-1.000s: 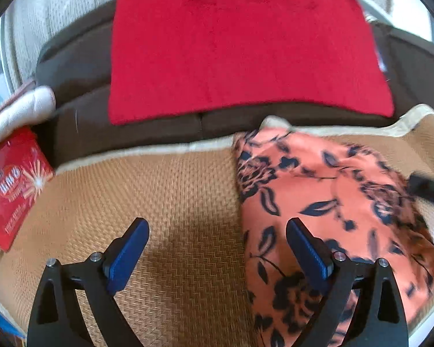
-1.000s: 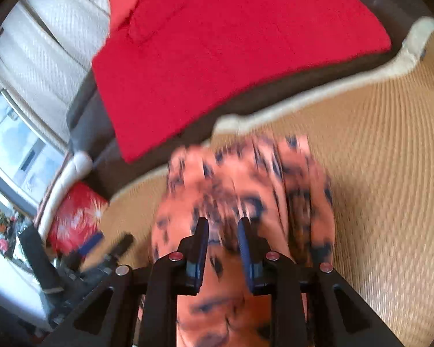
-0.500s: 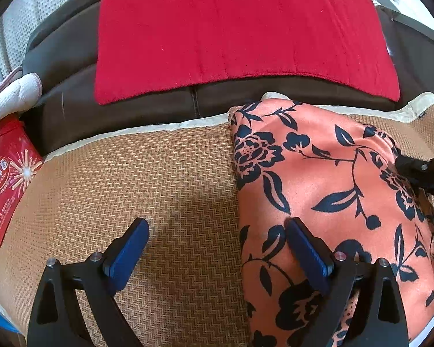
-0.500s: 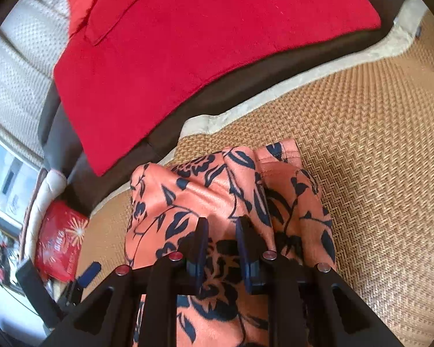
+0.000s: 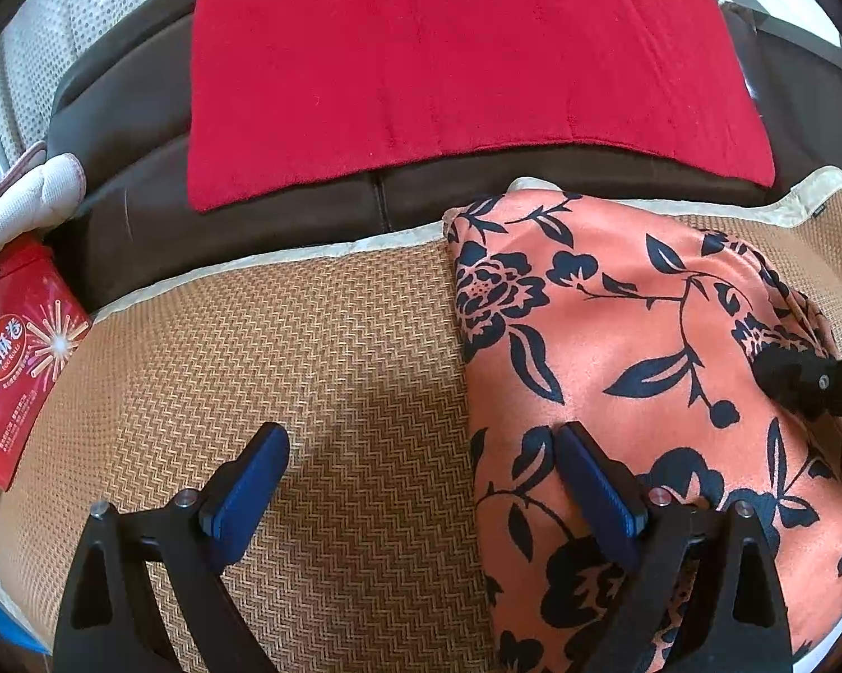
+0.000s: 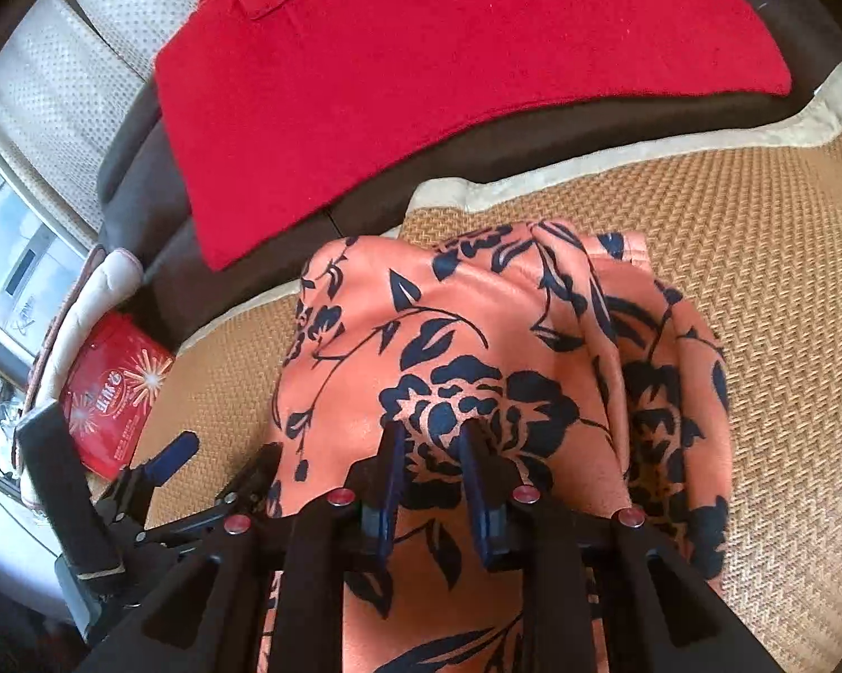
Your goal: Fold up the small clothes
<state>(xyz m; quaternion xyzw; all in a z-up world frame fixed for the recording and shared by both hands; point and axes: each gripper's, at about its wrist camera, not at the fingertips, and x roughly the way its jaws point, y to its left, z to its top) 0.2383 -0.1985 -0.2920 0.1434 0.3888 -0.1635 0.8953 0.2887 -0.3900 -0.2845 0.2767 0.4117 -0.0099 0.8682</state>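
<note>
An orange garment with a dark floral print point(image 5: 634, 347) lies bunched on a woven tan mat point(image 5: 309, 381); it also shows in the right wrist view point(image 6: 477, 347). My left gripper point(image 5: 421, 482) is open, straddling the garment's left edge, its right finger over the cloth. My right gripper point(image 6: 429, 448) is shut on a fold of the garment, with cloth pinched between its blue pads. The right gripper's tip shows in the left wrist view point(image 5: 808, 381) on the garment's right side. The left gripper shows in the right wrist view point(image 6: 219, 460) at the cloth's left edge.
A red towel point(image 5: 449, 67) is draped over a dark brown sofa back point(image 5: 124, 129). A red printed package point(image 5: 17, 347) lies at the mat's left end beside a white padded cushion point(image 5: 23, 202). The mat has a pale border point(image 6: 645, 151).
The right gripper has laid the garment down and forward on the mat, still gripping it. The garment has spread under the left gripper's right finger. The left gripper has stayed open.
</note>
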